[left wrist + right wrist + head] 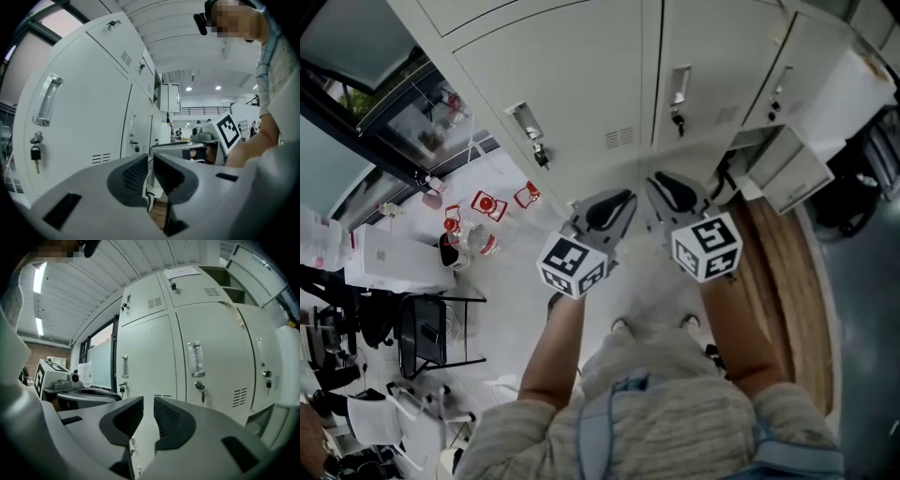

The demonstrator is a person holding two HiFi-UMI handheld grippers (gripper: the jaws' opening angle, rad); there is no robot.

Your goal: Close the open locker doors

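A bank of pale grey lockers [581,84] fills the top of the head view. The doors straight ahead are shut, with handles [527,120] and keys hanging in the locks. At the right a low door [792,169] stands ajar. In the right gripper view an upper compartment [229,284] is open, its door [258,268] swung out. The left gripper view shows another open door [169,97] far along the row. My left gripper [602,214] and right gripper [673,195] hover side by side short of the lockers, touching nothing. Both pairs of jaws stand together, empty.
Wooden floor [783,281] runs along the right by the ajar door. To the left are red and clear items [483,211] on a white floor, a black chair [427,328] and white tables [389,258]. A dark bag [862,178] lies at far right.
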